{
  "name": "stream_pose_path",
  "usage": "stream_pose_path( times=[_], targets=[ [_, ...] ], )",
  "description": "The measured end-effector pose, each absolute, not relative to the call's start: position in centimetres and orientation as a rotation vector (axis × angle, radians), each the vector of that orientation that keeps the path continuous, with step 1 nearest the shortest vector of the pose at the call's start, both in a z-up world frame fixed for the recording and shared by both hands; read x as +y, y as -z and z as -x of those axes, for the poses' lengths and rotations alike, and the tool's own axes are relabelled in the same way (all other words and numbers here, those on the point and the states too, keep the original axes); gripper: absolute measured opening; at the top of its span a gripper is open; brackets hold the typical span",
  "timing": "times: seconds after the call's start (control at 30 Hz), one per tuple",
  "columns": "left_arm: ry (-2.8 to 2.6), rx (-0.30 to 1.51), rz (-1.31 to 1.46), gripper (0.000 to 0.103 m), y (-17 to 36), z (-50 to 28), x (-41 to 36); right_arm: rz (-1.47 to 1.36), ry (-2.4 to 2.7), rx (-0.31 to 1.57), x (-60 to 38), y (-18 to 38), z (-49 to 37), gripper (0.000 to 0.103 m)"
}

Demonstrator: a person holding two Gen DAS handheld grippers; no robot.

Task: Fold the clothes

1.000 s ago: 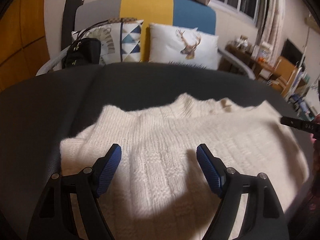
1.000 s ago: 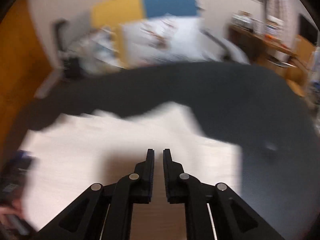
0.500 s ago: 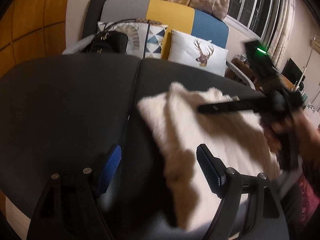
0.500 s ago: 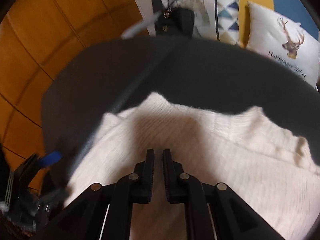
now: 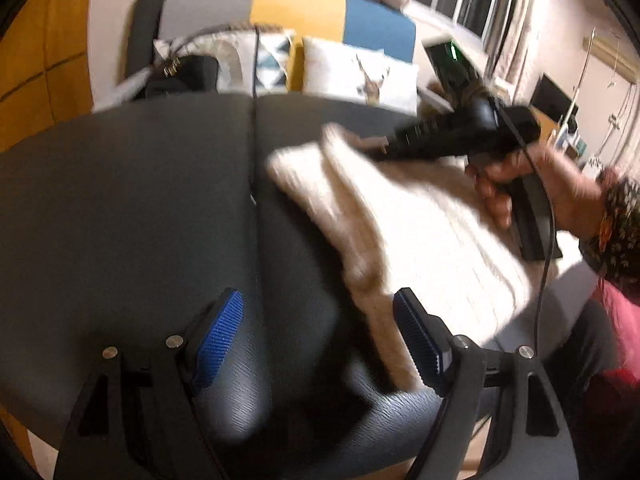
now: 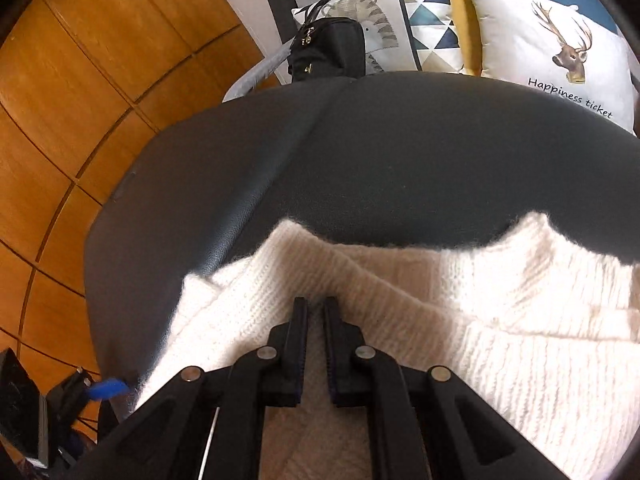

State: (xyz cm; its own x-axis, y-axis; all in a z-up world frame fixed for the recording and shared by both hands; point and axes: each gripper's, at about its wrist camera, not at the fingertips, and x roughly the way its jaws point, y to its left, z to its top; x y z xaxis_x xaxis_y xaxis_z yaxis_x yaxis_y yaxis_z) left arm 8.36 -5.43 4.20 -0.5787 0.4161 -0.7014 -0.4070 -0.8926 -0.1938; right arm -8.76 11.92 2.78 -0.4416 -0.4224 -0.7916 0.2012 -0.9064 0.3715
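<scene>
- On the dark padded table [image 6: 400, 140] a white knit sweater [image 6: 520, 340] lies part-folded.
- Right claw [image 6: 315, 306]: jaws nearly together over the knit, gripping nothing I can see.
- Left claw [image 5: 318, 336]: wide open, empty, beside the sweater's edge.
- Likely next: seize an edge and fold it over.

**Two wrist fisheyes looking down over one dark cushion**

The left wrist camera is sitting behind its own blue-padded fingers [image 5: 220, 336], looking steeply down and forward across the dark leather cushion [image 5: 120, 208] toward the sofa back, from close above the near edge. The right wrist camera is hovering nearer still, peering along its fingers at the white knitted sweater [image 6: 520, 320] right beneath the lens. Both views are sharing the cushion, the sweater [image 5: 432, 240], the black handbag [image 6: 332, 48] and the deer pillow [image 6: 560, 48]; the left view is also taking in the right gripper [image 5: 380, 150] from the side.
</scene>
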Motion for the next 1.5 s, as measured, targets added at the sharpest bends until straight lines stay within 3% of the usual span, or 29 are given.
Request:
stream_pose_path(
  times=[0.1, 0.2, 0.23, 0.4, 0.47, 0.5, 0.53, 0.6, 0.67, 0.87, 0.97, 1.23, 1.37, 1.47, 1.5],
  targets=[
    [-2.424, -0.152, 1.111, 0.080, -4.0, -7.0, -7.6, -1.393, 2.381, -0.279, 11.6, -2.9, 8.3, 0.007],
    [-2.286, -0.418, 1.183, 0.064, -2.6, -5.4, -9.2, -1.392, 2.391, -0.251, 11.3, -2.9, 8.3, 0.007],
    [-2.236, -0.491, 1.197, 0.064, -2.2, -4.9, -9.5, -1.390, 2.391, -0.259, 11.3, -2.8, 8.4, 0.007],
    [-2.130, -0.602, 1.163, 0.063, -1.9, -4.4, -8.6, -1.379, 2.382, -0.295, 11.8, -2.6, 8.4, 0.007],
    [-2.063, -0.742, 1.096, 0.049, -2.2, -4.2, -9.1, -1.376, 2.382, -0.299, 11.9, -2.5, 8.5, 0.007],
    [-2.042, -0.810, 1.072, 0.032, -2.1, -4.1, -9.6, -1.373, 2.383, -0.299, 11.9, -2.5, 8.5, 0.007],
    [-2.031, -0.869, 1.071, 0.023, -1.8, -3.8, -10.0, -1.370, 2.383, -0.300, 11.9, -2.5, 8.5, 0.007],
    [-1.993, -0.942, 1.089, 0.017, -1.0, -3.3, -10.3, -1.367, 2.383, -0.304, 11.9, -2.4, 8.5, 0.007],
    [-1.965, -0.983, 1.094, 0.003, -0.4, -3.2, -10.1, -1.365, 2.384, -0.307, 12.0, -2.4, 8.5, 0.007],
    [-1.865, -0.999, 1.203, 0.002, 1.3, -2.3, -8.3, -1.365, 2.385, -0.304, 12.0, -2.5, 8.5, 0.007],
    [-1.715, -1.145, 1.208, 0.002, 2.8, -1.8, -8.9, -1.362, 2.387, -0.302, 12.0, -2.5, 8.5, 0.007],
    [-1.576, -0.970, 1.302, 0.002, 2.1, -1.6, -7.9, -1.359, 2.383, -0.309, 12.0, -2.4, 8.7, 0.007],
    [-1.517, -0.703, 1.304, 0.002, -0.5, -1.3, -6.1, -1.362, 2.381, -0.306, 12.0, -2.4, 8.6, 0.007],
    [-1.475, -0.406, 1.434, 0.002, -0.2, -2.0, -3.6, -1.366, 2.377, -0.310, 12.1, -2.4, 8.7, 0.007],
    [-1.461, -0.382, 1.455, 0.002, 0.1, -2.0, -3.4, -1.368, 2.377, -0.308, 12.1, -2.4, 8.7, 0.007]
  ],
)
